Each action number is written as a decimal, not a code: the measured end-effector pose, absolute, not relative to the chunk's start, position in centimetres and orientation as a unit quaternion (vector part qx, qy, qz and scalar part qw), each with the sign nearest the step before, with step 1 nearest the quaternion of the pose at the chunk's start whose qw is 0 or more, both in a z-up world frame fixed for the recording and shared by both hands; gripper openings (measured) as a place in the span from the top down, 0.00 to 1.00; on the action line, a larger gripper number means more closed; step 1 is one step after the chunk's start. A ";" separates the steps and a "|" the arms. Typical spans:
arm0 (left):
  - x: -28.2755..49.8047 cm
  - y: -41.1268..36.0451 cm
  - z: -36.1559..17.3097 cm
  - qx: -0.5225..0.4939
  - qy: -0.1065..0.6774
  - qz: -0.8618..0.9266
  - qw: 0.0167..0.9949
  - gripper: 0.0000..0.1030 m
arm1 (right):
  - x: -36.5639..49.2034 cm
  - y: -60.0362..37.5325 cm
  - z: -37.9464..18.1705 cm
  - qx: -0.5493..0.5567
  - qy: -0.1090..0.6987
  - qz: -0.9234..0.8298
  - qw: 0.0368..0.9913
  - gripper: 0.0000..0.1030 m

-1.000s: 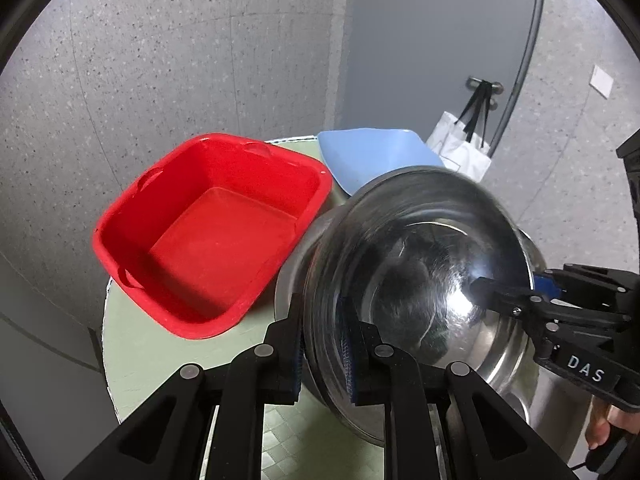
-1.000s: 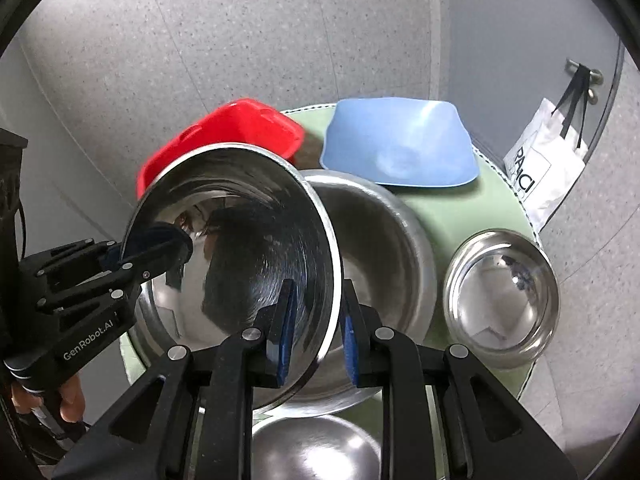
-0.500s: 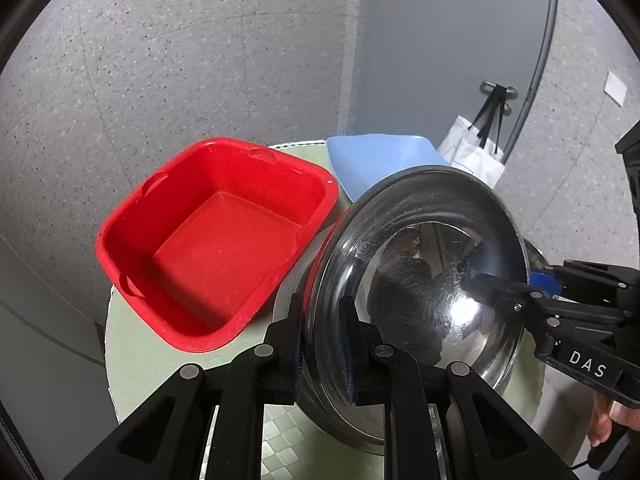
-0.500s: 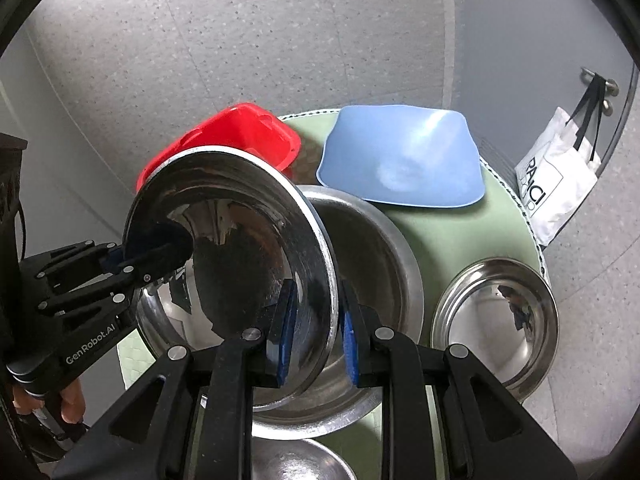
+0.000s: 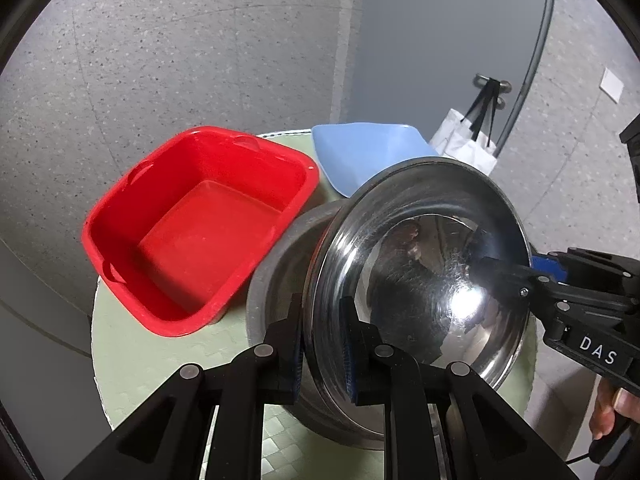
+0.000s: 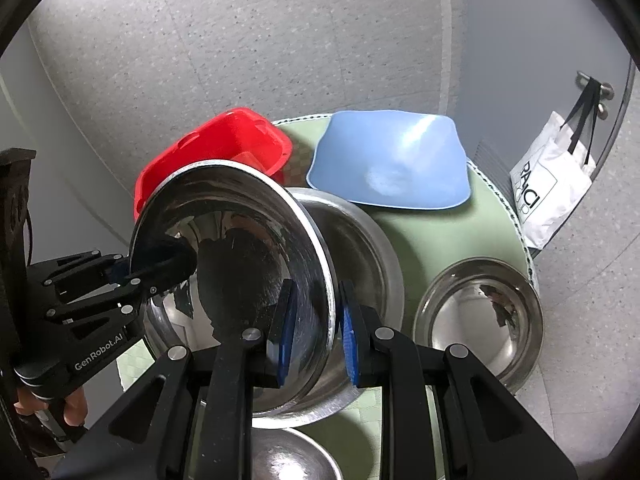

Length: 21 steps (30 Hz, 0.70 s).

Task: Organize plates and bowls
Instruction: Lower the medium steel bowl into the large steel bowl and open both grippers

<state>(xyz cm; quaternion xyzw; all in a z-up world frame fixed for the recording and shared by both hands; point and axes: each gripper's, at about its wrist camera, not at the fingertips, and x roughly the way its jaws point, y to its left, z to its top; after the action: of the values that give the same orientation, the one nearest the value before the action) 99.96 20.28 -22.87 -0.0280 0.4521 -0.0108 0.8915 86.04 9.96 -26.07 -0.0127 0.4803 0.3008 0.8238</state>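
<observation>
In the left wrist view my left gripper (image 5: 322, 344) fills the bottom centre, its blue pads clamped on the near rim of a tilted steel bowl (image 5: 420, 272) that stands up on edge above a larger steel bowl (image 5: 276, 280) on the green table (image 5: 132, 360). At the right edge my right gripper (image 5: 506, 270) reaches in and pinches the opposite rim. A red tub (image 5: 200, 232) sits at centre left, just beside the larger bowl, and a blue dish (image 5: 360, 152) lies behind it at upper centre; a white bag (image 5: 464, 148) hangs by the grey door in the upper right. In the right wrist view my right gripper (image 6: 316, 328) sits at bottom centre, closed on the tilted steel bowl (image 6: 232, 240), while my left gripper (image 6: 160, 264) grips it from the left edge. This view alone shows a smaller steel bowl (image 6: 480, 316) at lower right near the table's edge, another steel bowl (image 6: 288, 460) partly cut off at the bottom, the whole blue dish (image 6: 392, 164), and the larger steel bowl (image 6: 360, 248) open beneath. Here the red tub (image 6: 224, 140) is mostly hidden.
</observation>
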 end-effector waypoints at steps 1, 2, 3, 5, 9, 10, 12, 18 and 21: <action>100.0 20.3 -22.9 -0.028 0.452 -0.012 0.892 0.88 | 86.0 9.8 -26.1 -0.013 0.480 0.300 0.824 0.80; 100.0 20.2 -22.8 -0.027 0.451 -0.013 0.892 0.88 | 86.0 9.7 -26.1 -0.014 0.480 0.299 0.825 0.80; 100.1 20.1 -22.9 -0.028 0.451 -0.014 0.892 0.88 | 86.0 9.5 -26.1 -0.013 0.480 0.299 0.825 0.80; 100.3 20.0 -23.2 -0.028 0.457 -0.014 0.889 0.88 | 86.2 9.4 -26.4 -0.015 0.484 0.298 0.823 0.80; 101.0 19.7 -24.6 -0.029 0.475 -0.009 0.879 0.88 | 86.9 10.0 -27.7 -0.019 0.497 0.294 0.816 0.80; 101.2 19.7 -25.0 -0.030 0.479 -0.006 0.877 0.88 | 87.1 10.2 -28.1 -0.020 0.501 0.294 0.814 0.80; 101.7 19.8 -25.8 -0.031 0.488 0.001 0.872 0.88 | 87.4 10.4 -28.8 -0.023 0.507 0.294 0.810 0.80; 103.2 19.6 -27.0 -0.030 0.508 0.018 0.861 0.86 | 88.4 11.8 -30.5 -0.038 0.525 0.290 0.799 0.80; 104.0 19.4 -27.6 -0.027 0.512 0.022 0.858 0.86 | 88.7 12.2 -31.4 -0.044 0.532 0.284 0.797 0.80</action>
<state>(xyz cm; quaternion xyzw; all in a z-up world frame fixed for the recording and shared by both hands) 103.96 19.45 -27.57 -0.0272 0.5124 0.0223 0.8580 88.65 12.19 -31.35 -0.0443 0.5318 0.2840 0.7966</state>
